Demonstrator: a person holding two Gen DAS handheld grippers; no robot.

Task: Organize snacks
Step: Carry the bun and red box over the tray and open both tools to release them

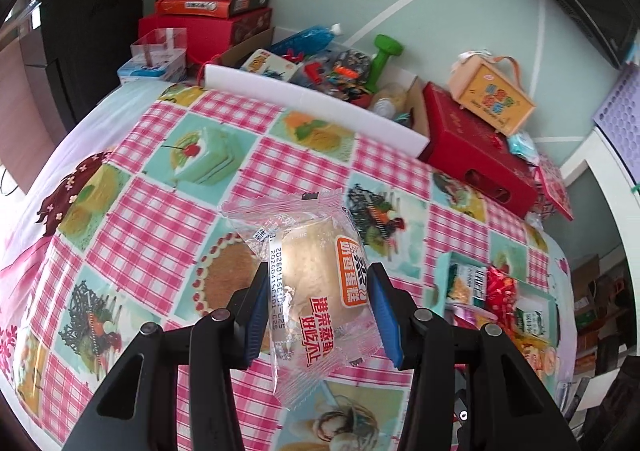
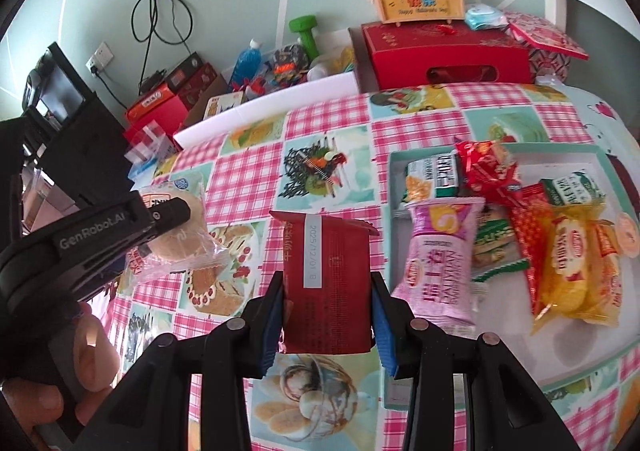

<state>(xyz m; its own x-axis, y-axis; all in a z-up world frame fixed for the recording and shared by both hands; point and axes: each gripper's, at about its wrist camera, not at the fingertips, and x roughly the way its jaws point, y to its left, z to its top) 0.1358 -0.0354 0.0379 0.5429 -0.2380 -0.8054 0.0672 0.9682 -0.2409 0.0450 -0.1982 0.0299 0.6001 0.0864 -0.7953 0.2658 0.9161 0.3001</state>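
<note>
Both of my grippers are loaded. My left gripper [image 1: 318, 311] is clamped on a clear-wrapped bun [image 1: 316, 275], its blue pads [image 1: 258, 315] pressing the wrapper from either side. The bun hangs above the checked table [image 1: 160, 211], clear of the cloth. My right gripper [image 2: 326, 315] is clamped on a dark red packet [image 2: 326, 283], which stands upright between the pads, also lifted off the table.

The teal tray [image 2: 612, 175] lies to the right of the red packet, at mid depth on the table. It already holds a pink packet [image 2: 436, 255] at its left edge, a yellow packet [image 2: 576, 271] at its near right, two green-and-white packets and a bright red one further back. From the right wrist view, the left gripper [image 2: 160, 215] and its bun [image 2: 180, 239] sit well to the left of the tray.

Judgement: the step in hand is the carry, with two snacks picked and neither yet placed. The red packet is the nearer of the two to the tray, so it looks due first. The next move calls for shifting it rightward over the tray's left wall and setting it into bare floor; the near left part looks open, though the pink packet overhangs that edge and I cannot tell how much room is left. The bun then needs a longer crossing from the left.
</note>
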